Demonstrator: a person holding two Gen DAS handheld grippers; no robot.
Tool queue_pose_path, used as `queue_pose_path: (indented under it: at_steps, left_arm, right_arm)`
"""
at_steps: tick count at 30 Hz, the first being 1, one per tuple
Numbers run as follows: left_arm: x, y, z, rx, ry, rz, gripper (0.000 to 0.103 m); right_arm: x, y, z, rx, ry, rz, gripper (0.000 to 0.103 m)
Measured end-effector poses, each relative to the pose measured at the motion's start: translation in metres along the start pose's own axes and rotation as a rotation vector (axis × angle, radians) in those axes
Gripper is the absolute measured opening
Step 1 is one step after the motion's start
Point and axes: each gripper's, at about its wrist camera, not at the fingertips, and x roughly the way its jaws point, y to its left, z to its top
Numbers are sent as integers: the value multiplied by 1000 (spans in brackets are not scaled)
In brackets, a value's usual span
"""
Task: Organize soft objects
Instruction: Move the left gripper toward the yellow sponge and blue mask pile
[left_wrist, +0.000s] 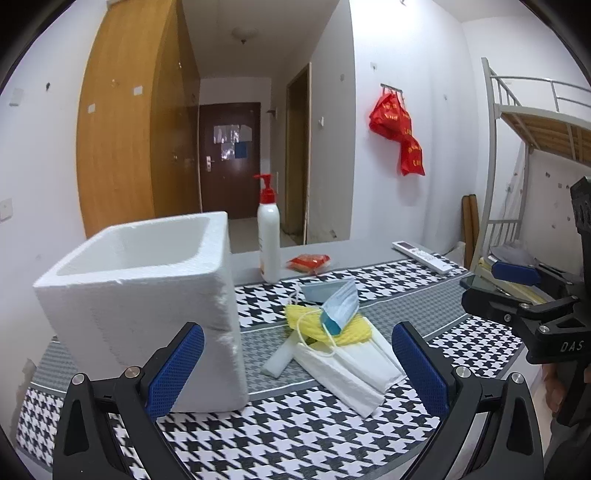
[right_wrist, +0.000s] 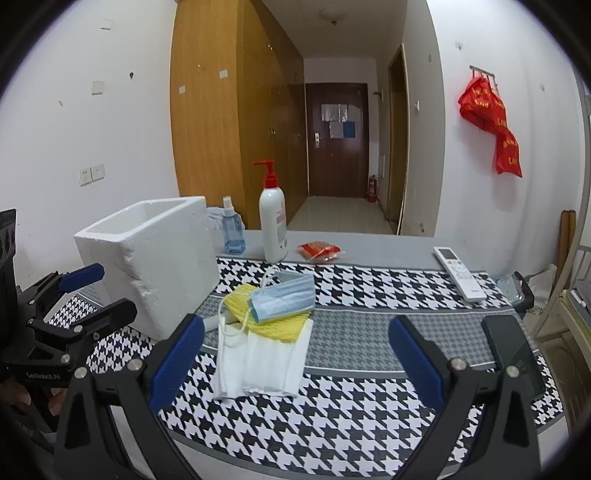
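A pile of soft things lies on the houndstooth cloth: a blue face mask (left_wrist: 338, 302) (right_wrist: 284, 297) on top of a yellow foam net (left_wrist: 325, 326) (right_wrist: 266, 319), over white masks (left_wrist: 351, 369) (right_wrist: 258, 363). A white foam box (left_wrist: 147, 302) (right_wrist: 155, 258) stands upright, open on top, left of the pile. My left gripper (left_wrist: 297, 365) is open and empty, just short of the pile, beside the box. My right gripper (right_wrist: 295, 363) is open and empty, its fingers either side of the white masks, short of them.
A pump bottle (left_wrist: 269, 240) (right_wrist: 272, 225), a red snack packet (left_wrist: 308, 263) (right_wrist: 319, 251) and a white remote (left_wrist: 424, 256) (right_wrist: 460, 273) lie at the table's far edge. A blue spray bottle (right_wrist: 232, 232) stands behind the box. A dark phone (right_wrist: 511, 350) lies right.
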Motion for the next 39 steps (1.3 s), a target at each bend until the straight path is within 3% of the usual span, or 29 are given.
queue_pose_path:
  at_steps: [19, 39]
  left_arm:
    - [47, -22, -6, 18, 108, 1, 102]
    - [104, -45, -22, -48, 298, 30, 102]
  right_arm:
    - [48, -21, 9, -23, 93, 51, 101]
    - [82, -46, 17, -38, 175, 107, 101]
